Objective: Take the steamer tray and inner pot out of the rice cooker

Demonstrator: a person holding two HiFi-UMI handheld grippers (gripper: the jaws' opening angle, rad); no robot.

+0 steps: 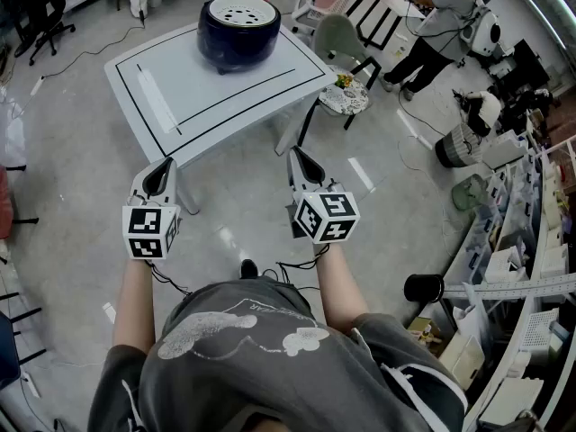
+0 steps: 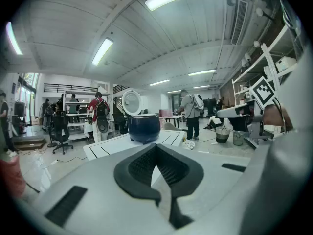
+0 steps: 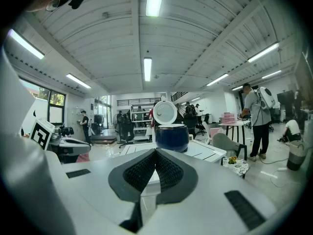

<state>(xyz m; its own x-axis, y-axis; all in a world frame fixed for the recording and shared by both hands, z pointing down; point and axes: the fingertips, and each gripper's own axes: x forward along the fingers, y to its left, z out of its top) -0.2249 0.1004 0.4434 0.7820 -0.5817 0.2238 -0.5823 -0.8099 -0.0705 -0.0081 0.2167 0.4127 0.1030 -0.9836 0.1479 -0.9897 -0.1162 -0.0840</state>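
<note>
My left fingers point(image 2: 139, 168) were pressed together with nothing between them, and my right fingers point(image 3: 171, 173) were the same. The left gripper point(image 1: 163, 166) and the right gripper point(image 1: 296, 154) both hung over the floor point(image 1: 81, 178), near me and short of the worktop point(image 1: 207, 97). At its far end sat the rice cooker point(image 1: 238, 39) with its lid point(image 2: 131, 102) up and the white steamer tray point(image 1: 239, 10) seated in its mouth. The inner pot, I judged, lay hidden beneath. Nothing was out yet: tray first, then pot.
</note>
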